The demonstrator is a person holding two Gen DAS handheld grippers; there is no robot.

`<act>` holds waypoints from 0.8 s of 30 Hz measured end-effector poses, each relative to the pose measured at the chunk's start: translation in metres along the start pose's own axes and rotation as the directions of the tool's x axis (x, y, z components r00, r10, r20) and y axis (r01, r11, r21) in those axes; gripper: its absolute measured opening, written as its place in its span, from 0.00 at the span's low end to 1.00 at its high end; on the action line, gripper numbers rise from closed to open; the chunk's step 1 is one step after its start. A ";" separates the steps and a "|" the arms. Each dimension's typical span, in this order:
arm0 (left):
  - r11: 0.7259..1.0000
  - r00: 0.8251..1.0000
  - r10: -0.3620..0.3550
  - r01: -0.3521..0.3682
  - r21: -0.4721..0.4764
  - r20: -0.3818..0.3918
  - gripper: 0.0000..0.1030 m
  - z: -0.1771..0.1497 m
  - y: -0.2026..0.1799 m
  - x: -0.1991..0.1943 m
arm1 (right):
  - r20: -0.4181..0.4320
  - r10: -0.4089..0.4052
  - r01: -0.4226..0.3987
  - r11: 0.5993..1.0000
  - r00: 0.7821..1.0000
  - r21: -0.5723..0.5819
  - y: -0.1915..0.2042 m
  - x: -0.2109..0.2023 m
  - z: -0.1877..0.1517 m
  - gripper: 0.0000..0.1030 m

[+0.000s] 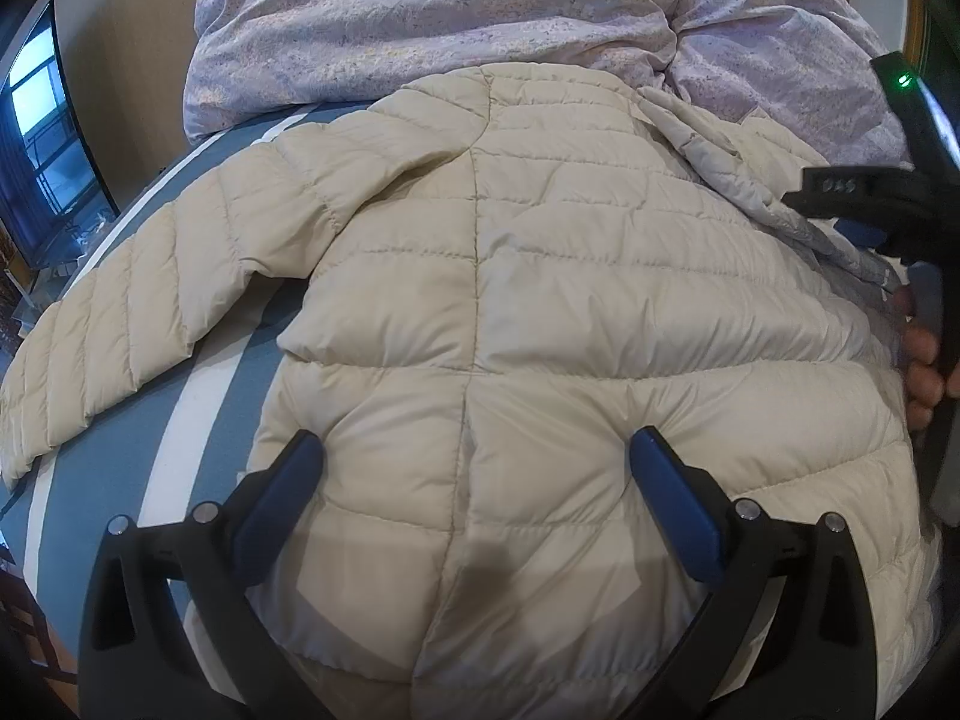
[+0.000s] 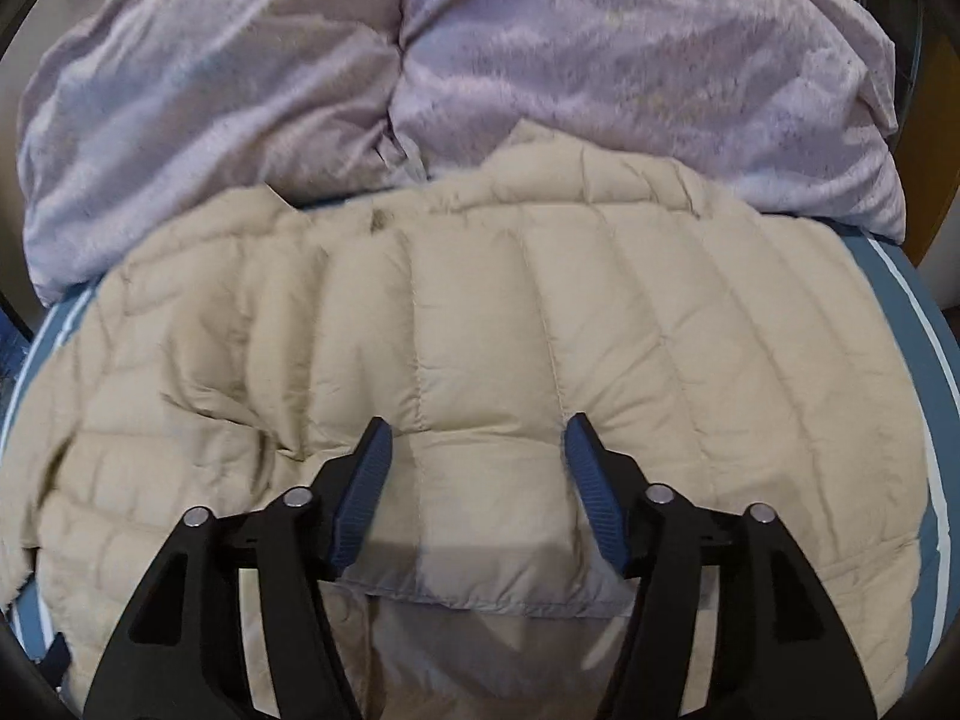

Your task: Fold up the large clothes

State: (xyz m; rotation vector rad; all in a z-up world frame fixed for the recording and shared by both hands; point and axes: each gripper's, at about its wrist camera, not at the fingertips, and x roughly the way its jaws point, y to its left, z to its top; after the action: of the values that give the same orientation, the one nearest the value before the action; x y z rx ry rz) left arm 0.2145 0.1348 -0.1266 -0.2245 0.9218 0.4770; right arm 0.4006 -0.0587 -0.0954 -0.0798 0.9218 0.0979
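Note:
A cream quilted puffer jacket (image 1: 480, 276) lies back-up on the bed, one sleeve (image 1: 108, 342) stretched out to the left. My left gripper (image 1: 477, 447) is open wide, both blue fingertips resting on the jacket near its lower hem with the centre seam between them. In the right wrist view the jacket (image 2: 480, 312) fills the middle, with a folded edge showing at the bottom. My right gripper (image 2: 478, 423) is open, its fingertips low over a quilted panel, and nothing is pinched. The right tool's black frame (image 1: 888, 204) and a hand (image 1: 921, 372) show at the right edge.
A blue sheet with white stripes (image 1: 198, 420) covers the bed. A bunched lilac duvet (image 1: 420, 12) lies against the jacket's far side (image 2: 540, 60). A dark screen (image 1: 42, 138) stands off the bed at the left. Wooden trim (image 2: 936, 180) lies at the right.

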 end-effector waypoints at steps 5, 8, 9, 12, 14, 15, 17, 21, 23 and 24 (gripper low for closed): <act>1.000 1.000 -0.003 0.003 -0.002 0.001 0.98 0.000 0.001 0.000 | 0.032 -0.091 0.093 0.994 0.995 -0.057 0.012 0.012 -0.007 0.71; 0.999 0.999 -0.031 0.031 -0.017 0.008 0.98 0.000 0.005 -0.002 | 0.024 -0.071 0.072 0.997 0.997 -0.038 0.007 0.014 -0.006 0.72; 0.999 0.999 -0.046 0.046 -0.025 0.011 0.98 0.000 0.007 -0.004 | 0.020 -0.054 0.055 0.998 0.998 -0.025 0.004 0.015 -0.006 0.72; 0.996 0.997 -0.070 0.071 -0.055 0.013 0.98 -0.002 0.020 -0.011 | 0.016 -0.042 0.043 0.999 0.999 -0.018 0.002 0.016 -0.005 0.73; 0.996 0.998 -0.053 0.054 -0.071 0.015 0.98 -0.002 0.028 -0.017 | 0.016 -0.044 0.044 0.999 0.999 -0.018 0.002 0.016 -0.005 0.74; 0.996 0.999 -0.034 0.036 -0.078 0.018 0.98 -0.002 0.034 -0.021 | 0.016 -0.043 0.043 0.999 0.999 -0.017 0.003 0.016 -0.005 0.74; 0.996 1.000 0.000 0.001 -0.088 0.022 0.98 0.000 0.045 -0.025 | 0.015 -0.044 0.044 0.999 0.999 -0.017 0.003 0.016 -0.005 0.74; 0.990 0.997 0.081 -0.078 -0.115 0.017 0.98 0.003 0.073 -0.033 | 0.015 -0.046 0.047 0.999 0.999 -0.015 0.001 0.017 -0.005 0.75; 0.984 0.993 0.114 -0.111 -0.141 0.012 0.98 0.003 0.089 -0.037 | 0.014 -0.050 0.050 0.999 0.999 -0.013 0.002 0.017 -0.005 0.77; 0.980 0.992 0.124 -0.121 -0.157 0.012 0.98 0.003 0.098 -0.039 | 0.014 -0.053 0.053 0.999 0.999 -0.012 0.002 0.017 -0.005 0.78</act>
State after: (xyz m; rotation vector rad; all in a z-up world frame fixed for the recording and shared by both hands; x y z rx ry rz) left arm 0.1487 0.2098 -0.0921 -0.3052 0.8808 0.6654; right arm 0.4062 -0.0567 -0.1119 -0.1150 0.9052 0.0551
